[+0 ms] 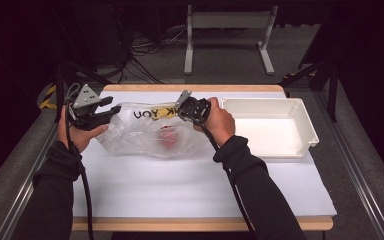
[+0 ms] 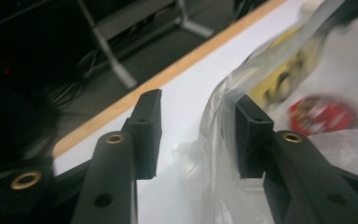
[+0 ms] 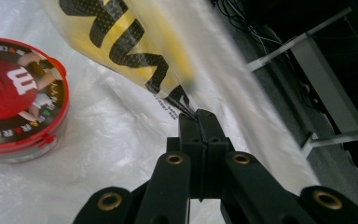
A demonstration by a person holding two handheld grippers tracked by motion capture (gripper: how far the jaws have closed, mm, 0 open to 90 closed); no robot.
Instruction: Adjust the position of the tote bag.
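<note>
A clear plastic bag (image 1: pixel 150 132) with a yellow band and black lettering lies on the white-covered table (image 1: pixel 180 190). Inside it sits a round red candy tin (image 1: pixel 168 138), (image 3: pixel 14 98). My right gripper (image 1: pixel 181 113), (image 3: pixel 199 114) is shut on the bag's upper edge at the printed band (image 3: pixel 135 60) and holds the film taut. At the bag's left end my left gripper (image 1: pixel 111 111), (image 2: pixel 198 100) stands open. A fold of the bag film (image 2: pixel 219 140) hangs between its jaws, close to the right-hand pad (image 2: pixel 249 135) and well apart from the other pad. The tin (image 2: pixel 326 114) shows blurred beyond.
A white rectangular tray (image 1: pixel 300 107) stands at the table's right, close to my right hand. The wooden far edge of the table (image 1: pixel 195 88) runs just behind the bag. A metal frame (image 1: pixel 227 20) and cables lie on the floor beyond.
</note>
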